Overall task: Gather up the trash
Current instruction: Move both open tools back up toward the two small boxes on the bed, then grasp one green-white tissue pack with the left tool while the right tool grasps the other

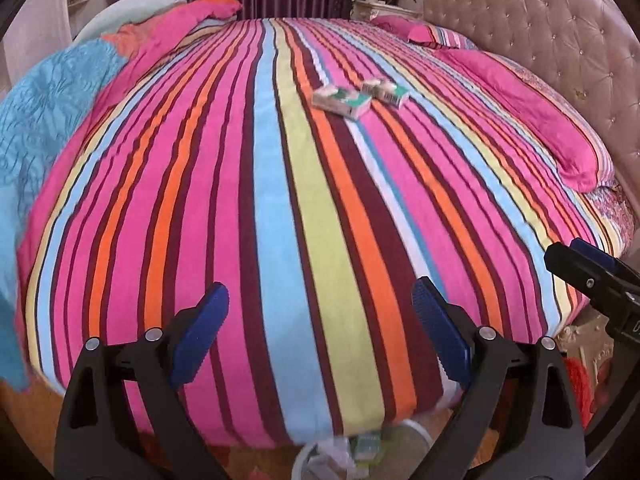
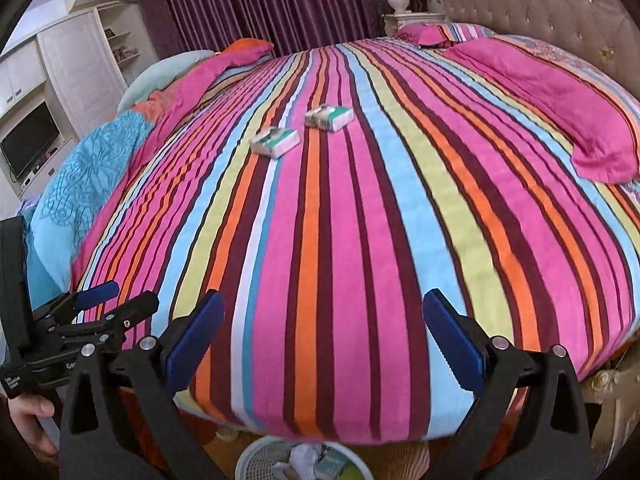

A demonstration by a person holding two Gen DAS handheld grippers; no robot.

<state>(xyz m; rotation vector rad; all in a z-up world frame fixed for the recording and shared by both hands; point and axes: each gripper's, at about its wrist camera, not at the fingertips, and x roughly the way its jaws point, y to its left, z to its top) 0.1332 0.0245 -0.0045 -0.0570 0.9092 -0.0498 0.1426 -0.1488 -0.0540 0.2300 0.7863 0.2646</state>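
peeking basket (image 2: 256, 458) cut off below, contents blurred, left claw (image 1: 320, 336) empty

Both wrist views are taken from just past the foot edge of the bed (image 1: 280, 200), angled down and forward along its striped cover toward the far edge. The padded headboard (image 1: 540, 28) is kept at the right of each. In the left wrist view the right gripper (image 1: 592, 276) is caught at the right border; in the right wrist view the left gripper (image 2: 100, 308) is caught low left. Shared: the cover, two small boxes (image 2: 276, 142) lying far off, and a white basket (image 2: 256, 460) cut by the bottom border.
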